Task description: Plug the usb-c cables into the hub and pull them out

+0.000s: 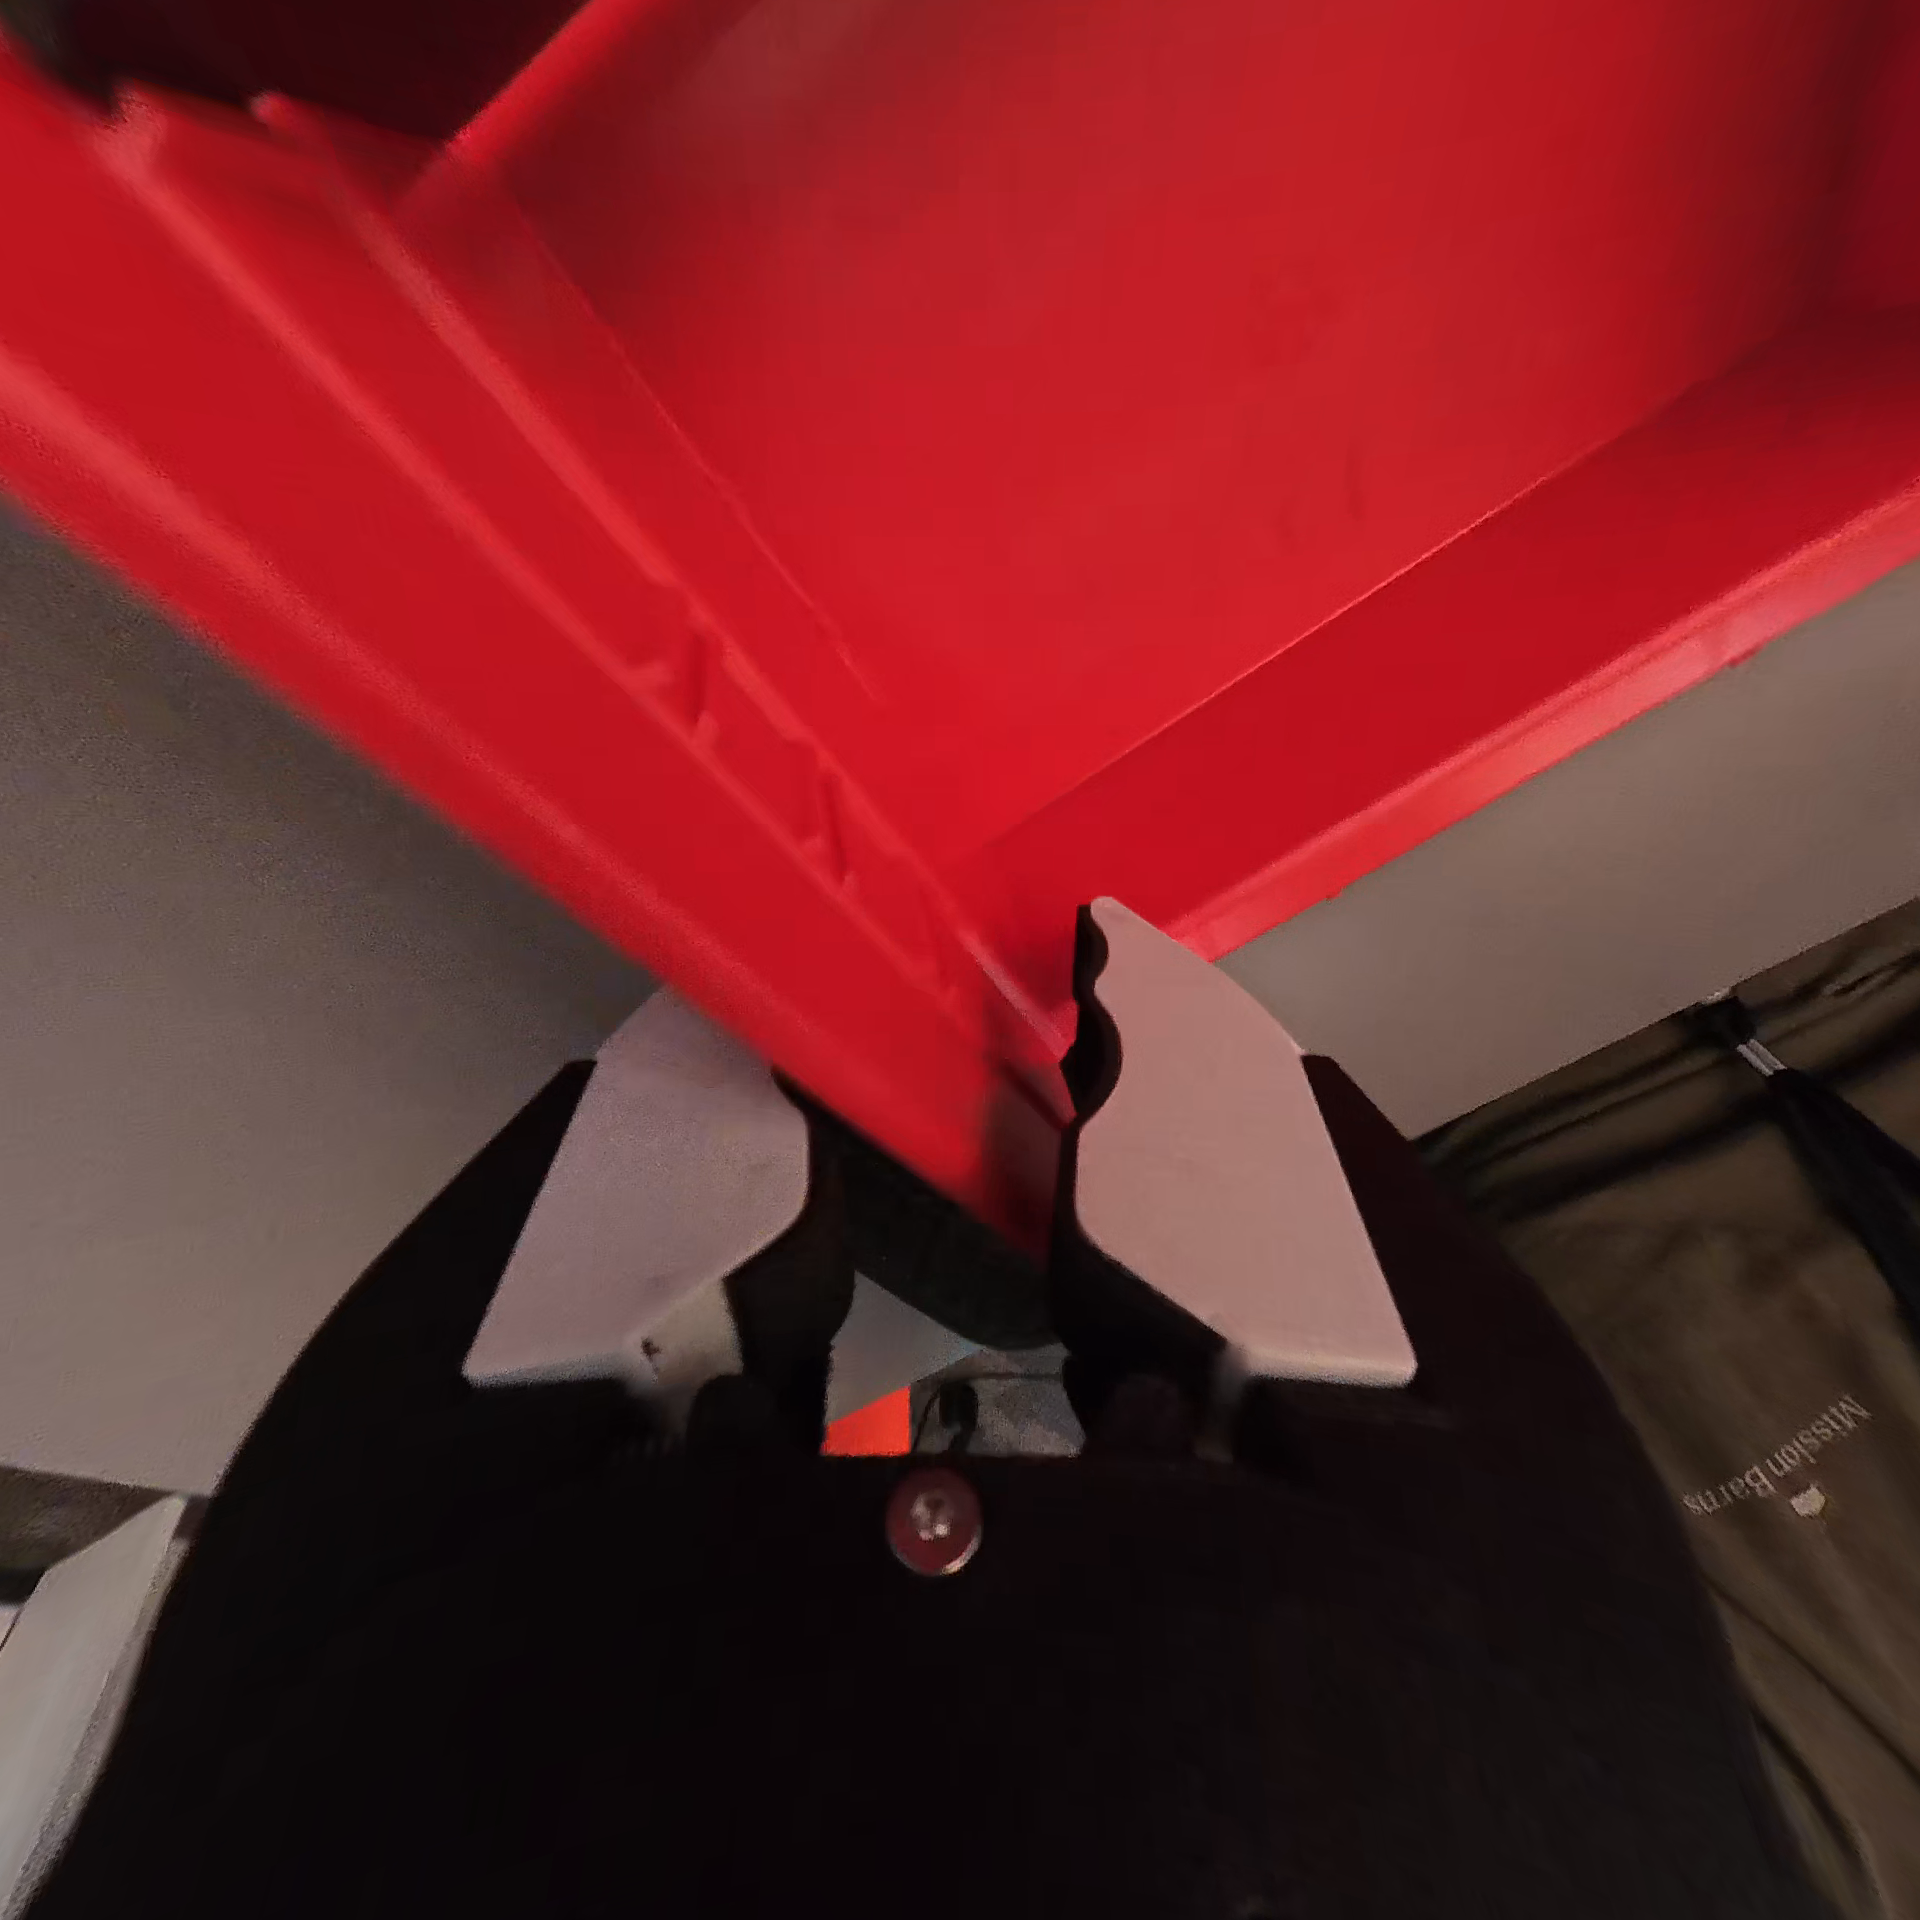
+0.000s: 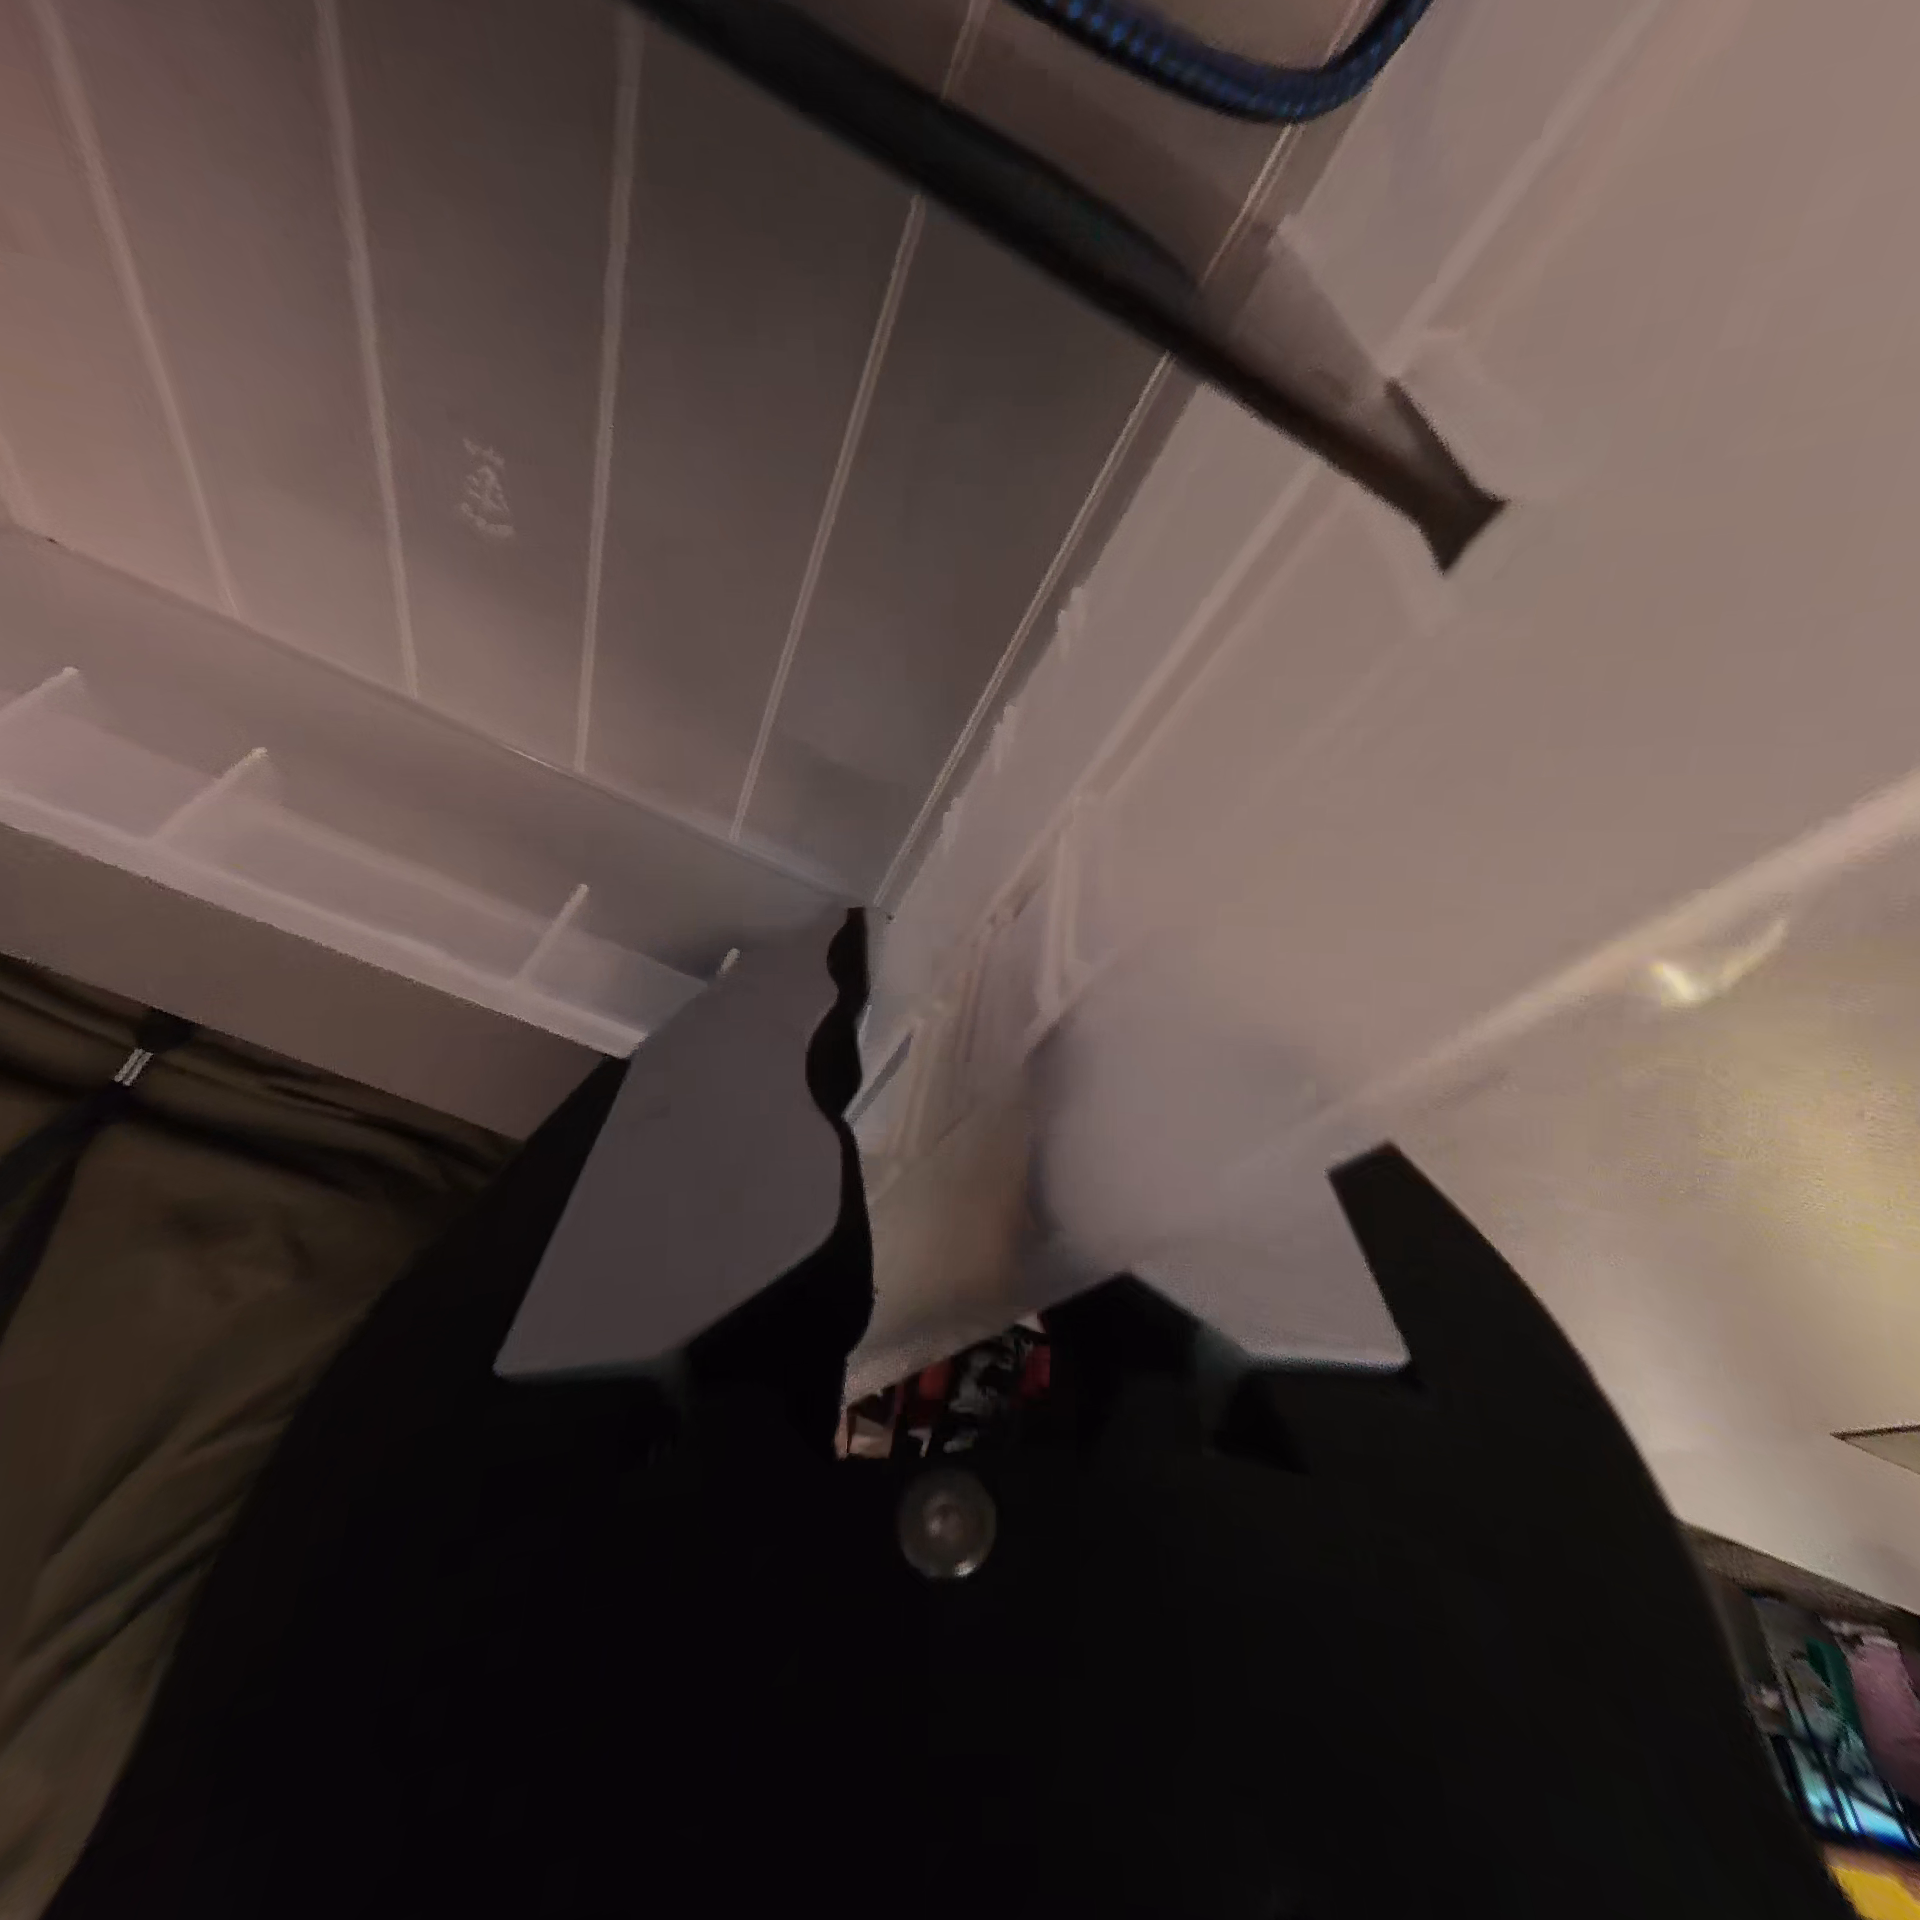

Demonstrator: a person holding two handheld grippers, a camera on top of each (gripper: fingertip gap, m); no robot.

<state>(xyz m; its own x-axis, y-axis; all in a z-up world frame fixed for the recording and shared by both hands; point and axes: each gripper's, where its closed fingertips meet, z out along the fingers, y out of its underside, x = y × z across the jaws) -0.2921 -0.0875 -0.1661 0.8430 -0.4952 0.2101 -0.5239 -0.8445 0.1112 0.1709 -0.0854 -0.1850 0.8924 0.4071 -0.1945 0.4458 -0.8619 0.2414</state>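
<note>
My left gripper (image 1: pixel 935 1060) is shut on the corner rim of a red plastic bin (image 1: pixel 1039 416), whose wall runs between the two grey fingers. The red bin's inside shows nothing in it. My right gripper (image 2: pixel 987 1091) is shut on the corner rim of a translucent white bin (image 2: pixel 727 520); its right finger shows only dimly through the wall. Inside that bin lie a black cable (image 2: pixel 987 177) with a flat plug end (image 2: pixel 1439 499) and a blue braided cable (image 2: pixel 1288 88) at the top edge. No hub shows in either view.
Olive-green fabric with a black cord hangs close by, at the right of the left wrist view (image 1: pixel 1714 1351) and at the left of the right wrist view (image 2: pixel 208 1299). A pale grey surface (image 1: pixel 260 1039) lies beside the red bin. Colourful clutter (image 2: pixel 1849 1714) sits at the lower right.
</note>
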